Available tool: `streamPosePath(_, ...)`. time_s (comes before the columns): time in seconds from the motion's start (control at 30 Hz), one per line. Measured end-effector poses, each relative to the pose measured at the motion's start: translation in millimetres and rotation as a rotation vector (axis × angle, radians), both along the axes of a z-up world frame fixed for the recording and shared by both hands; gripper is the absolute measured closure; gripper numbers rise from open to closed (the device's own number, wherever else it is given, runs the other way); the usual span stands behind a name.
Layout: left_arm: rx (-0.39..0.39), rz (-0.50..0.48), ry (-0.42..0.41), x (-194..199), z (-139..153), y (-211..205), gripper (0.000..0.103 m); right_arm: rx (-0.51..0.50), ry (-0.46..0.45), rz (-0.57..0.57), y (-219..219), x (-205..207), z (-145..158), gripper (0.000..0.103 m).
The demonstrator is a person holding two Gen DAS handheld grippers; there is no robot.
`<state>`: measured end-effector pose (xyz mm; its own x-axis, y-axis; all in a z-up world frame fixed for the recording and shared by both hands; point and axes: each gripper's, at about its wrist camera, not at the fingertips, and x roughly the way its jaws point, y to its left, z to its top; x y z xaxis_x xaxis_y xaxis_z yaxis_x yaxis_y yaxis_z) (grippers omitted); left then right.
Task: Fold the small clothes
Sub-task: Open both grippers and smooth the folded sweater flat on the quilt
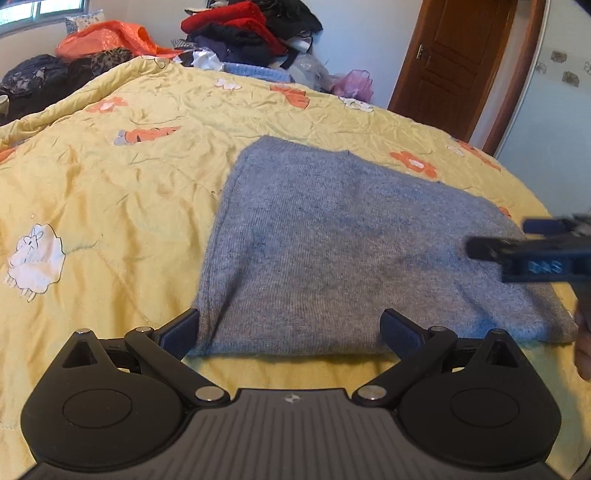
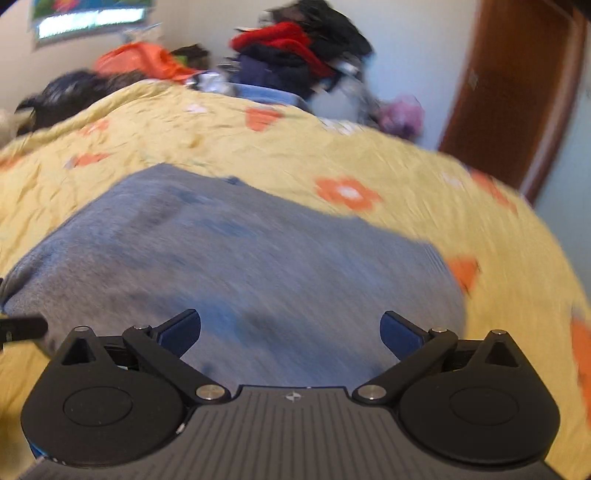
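A grey knitted garment [image 1: 332,251] lies folded into a flat slab on the yellow quilt [image 1: 110,192]. My left gripper [image 1: 290,330] stands open at the garment's near edge, its blue pads apart with the near left corner between them, not pinched. In the left wrist view my right gripper [image 1: 524,240] reaches in from the right edge above the garment's right side, blurred. The right wrist view is blurred by motion: the right gripper [image 2: 290,330] is wide open over the grey garment [image 2: 240,266], nothing held. A finger of the left gripper shows at that view's left edge.
A heap of red, black and dark clothes [image 1: 251,29] and an orange plastic bag [image 1: 107,38] lie beyond the quilt's far edge. A brown wooden door [image 1: 450,62] stands at the back right. Part of a hand [image 1: 583,347] shows at the right edge.
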<state>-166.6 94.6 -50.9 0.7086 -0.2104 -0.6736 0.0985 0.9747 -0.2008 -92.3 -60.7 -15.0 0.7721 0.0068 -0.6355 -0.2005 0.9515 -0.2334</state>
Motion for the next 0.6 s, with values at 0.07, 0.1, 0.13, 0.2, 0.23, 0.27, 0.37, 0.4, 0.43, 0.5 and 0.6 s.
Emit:
streamPosePath(0.07, -0.035, -0.027, -0.010, -3, -2, 8, 0.000, -0.062, -0.026, 0.019, 20, 9, -6, 0.001)
streamPosePath(0.1, -0.050, -0.040, -0.012, -4, -1, 13, 0.000, -0.087, -0.016, 0.021, 29, 15, -10, 0.001)
streamPosePath(0.13, -0.086, -0.039, -0.011, -6, 1, 20, 0.000, -0.087, -0.003, 0.025, 35, 20, -13, 0.002)
streamPosePath(0.2, -0.203, -0.039, -0.028, -12, 4, 38, 0.000, -0.039, -0.011, 0.051, 45, 23, -9, 0.002)
streamPosePath(0.23, -0.256, -0.038, -0.038, -17, 5, 47, 0.000, -0.031, -0.027, 0.059, 52, 23, -6, 0.001)
streamPosePath(0.27, -0.303, -0.036, -0.044, -21, 5, 55, 0.000, -0.035, -0.043, 0.066, 60, 25, -2, 0.001)
streamPosePath(0.37, -0.441, -0.013, -0.028, -33, -2, 76, 0.000, -0.082, -0.071, 0.123, 85, 30, 4, 0.001)
streamPosePath(0.4, -0.489, -0.005, -0.012, -35, -6, 81, 0.000, -0.101, -0.072, 0.136, 93, 32, 5, 0.001)
streamPosePath(0.43, -0.531, 0.005, 0.002, -37, -10, 85, 0.000, -0.113, -0.081, 0.142, 100, 34, 5, 0.001)
streamPosePath(0.5, -0.596, 0.020, 0.004, -38, -16, 89, 0.000, -0.117, -0.113, 0.140, 107, 37, 8, 0.001)
streamPosePath(0.6, -0.649, 0.032, -0.027, -28, -21, 93, 0.000, -0.100, -0.103, 0.139, 112, 48, 8, 0.001)
